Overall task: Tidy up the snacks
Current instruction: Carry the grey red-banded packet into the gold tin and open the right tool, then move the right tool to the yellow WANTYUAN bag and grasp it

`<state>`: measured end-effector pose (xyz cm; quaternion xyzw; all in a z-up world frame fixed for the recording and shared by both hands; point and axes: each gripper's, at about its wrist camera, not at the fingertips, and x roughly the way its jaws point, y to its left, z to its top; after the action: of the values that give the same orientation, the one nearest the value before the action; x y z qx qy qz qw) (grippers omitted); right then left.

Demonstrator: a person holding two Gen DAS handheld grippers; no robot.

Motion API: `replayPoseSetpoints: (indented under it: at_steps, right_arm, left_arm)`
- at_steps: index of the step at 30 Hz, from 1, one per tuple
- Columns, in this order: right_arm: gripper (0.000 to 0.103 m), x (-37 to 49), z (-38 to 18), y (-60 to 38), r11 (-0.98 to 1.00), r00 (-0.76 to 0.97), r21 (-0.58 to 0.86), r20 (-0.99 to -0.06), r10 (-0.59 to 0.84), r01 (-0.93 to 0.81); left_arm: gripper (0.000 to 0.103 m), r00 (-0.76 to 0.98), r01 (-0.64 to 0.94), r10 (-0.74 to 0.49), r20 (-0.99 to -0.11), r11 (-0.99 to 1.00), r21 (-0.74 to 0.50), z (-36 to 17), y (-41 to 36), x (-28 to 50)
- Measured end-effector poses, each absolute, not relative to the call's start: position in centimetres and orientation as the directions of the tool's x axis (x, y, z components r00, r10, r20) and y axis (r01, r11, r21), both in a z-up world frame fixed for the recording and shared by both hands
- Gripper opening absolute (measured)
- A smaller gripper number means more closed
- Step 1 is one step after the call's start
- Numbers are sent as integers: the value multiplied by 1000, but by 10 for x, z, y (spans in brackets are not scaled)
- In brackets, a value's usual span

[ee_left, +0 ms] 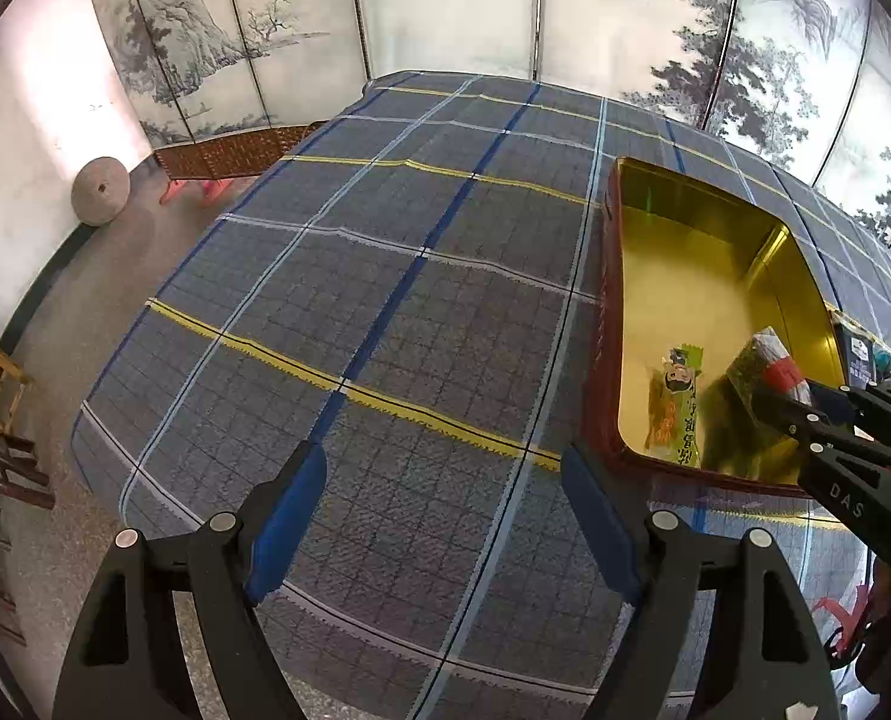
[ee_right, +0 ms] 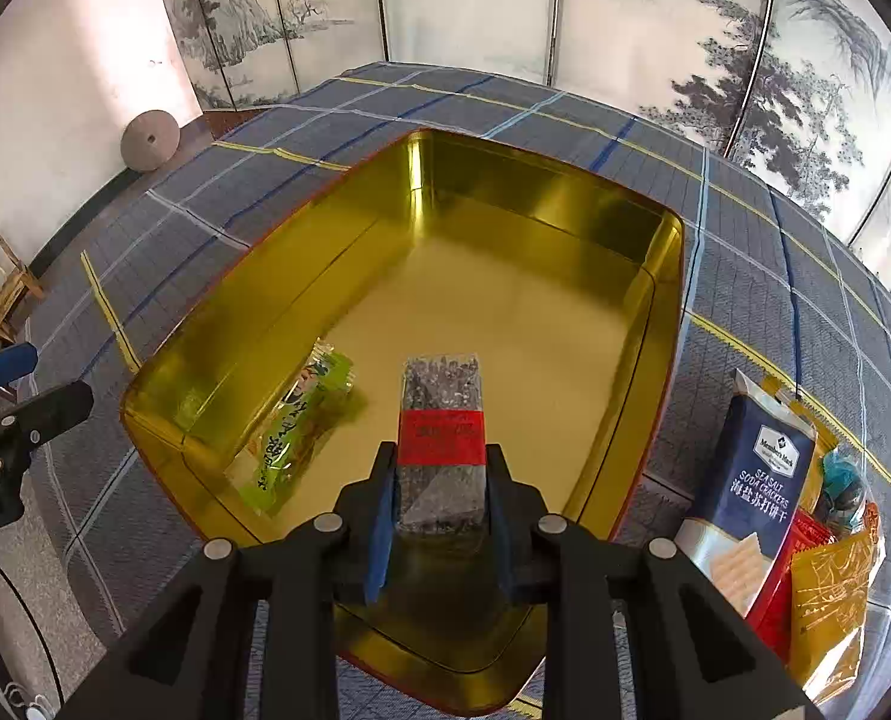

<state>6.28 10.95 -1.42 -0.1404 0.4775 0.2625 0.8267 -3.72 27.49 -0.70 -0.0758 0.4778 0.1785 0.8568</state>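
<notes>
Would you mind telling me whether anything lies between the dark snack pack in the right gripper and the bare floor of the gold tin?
Nothing visible does. The right gripper holds the dark snack pack over the gold tin, whose floor ahead is bare. The green snack packet lies off to the left, along the wall.

We see our left matte-black plastic tongs [ee_left: 442, 516] as two angular, open-framed arms with triangular cut-outs, each tipped by a long blue pad and pinned with round silver screws. Our right matte-black plastic tongs [ee_right: 440, 501] share that build: blue pads, silver pivot screws. Seen from the left camera, their side carries white letters "DAS".
</notes>
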Motion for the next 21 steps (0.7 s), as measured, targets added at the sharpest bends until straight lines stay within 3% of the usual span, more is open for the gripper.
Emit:
replayPoseSetpoints:
  at_steps: [12, 14, 16, 21]
  right_arm:
    - [28, 60, -15, 109, 816, 394, 40, -862, 320, -576]
    - [30, 59, -13, 108, 816, 401, 39, -857, 324, -576]
    - [39, 58, -9, 106, 815, 407, 43, -851, 333, -577]
    - [40, 53, 2, 97, 819, 430, 54, -831, 354, -572]
  left_arm:
    - [78, 477, -376, 227, -849, 926, 36, -8, 272, -38]
    - [78, 477, -375, 225, -850, 926, 35, -8, 272, -38]
    - [78, 478, -373, 221, -850, 927, 31, -8, 271, -38]
    - [78, 489, -368, 217, -845, 929, 25, -4, 264, -39]
